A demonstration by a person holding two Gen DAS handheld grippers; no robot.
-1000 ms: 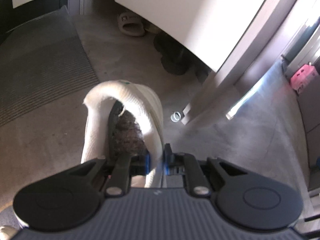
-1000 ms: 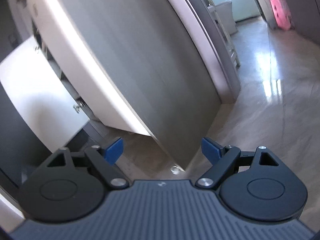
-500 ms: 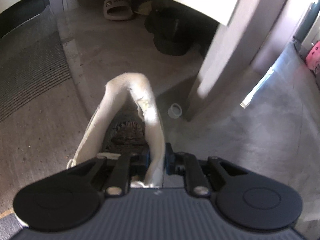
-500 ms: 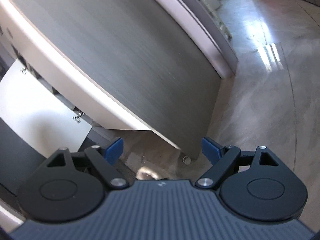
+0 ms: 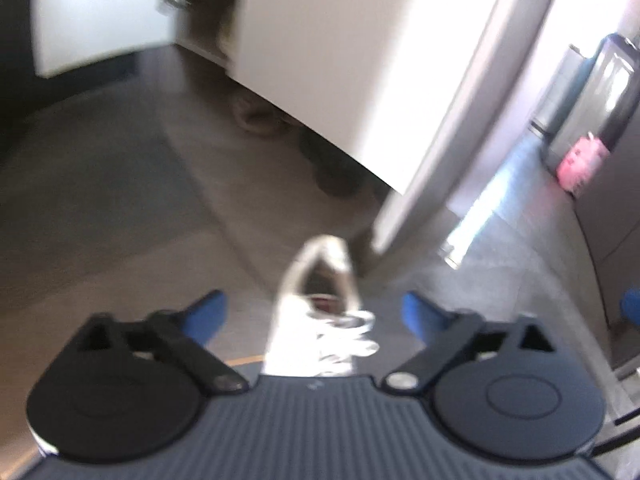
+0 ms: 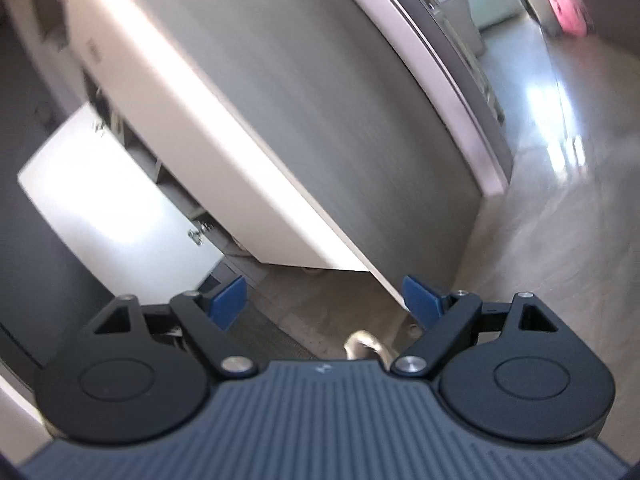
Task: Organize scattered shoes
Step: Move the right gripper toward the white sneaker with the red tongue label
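Cabinet (image 5: 320, 40) is standing with both white doors hanging open, its base raised off the floor (image 5: 120, 200); a mat (image 5: 80, 184) is lying to the left. Under the cabinet, a pale slipper (image 5: 256, 118) and a dark pair (image 5: 332, 168) are sitting in shadow, blurred. White shoe (image 5: 320, 312) is standing upright on the floor, heel toward the cabinet, laces near the camera, clear of any grip. Left tool (image 5: 314, 316) is hovering above it with blue pads spread wide, one on each side of the shoe and neither touching. Right tool (image 6: 324, 300) is also gaping wide and empty, pointing at the grey cabinet side, with the shoe's heel just showing at its lower edge. Judgement: this scene is fitting either a set-down of the shoe in front of the cabinet or an approach to pick it up; the frames are not settling which. Whether this spot is the shoe's final place is unclear. Either way, any move near the shoe is calling for keeping the pads clear of the loose laces.
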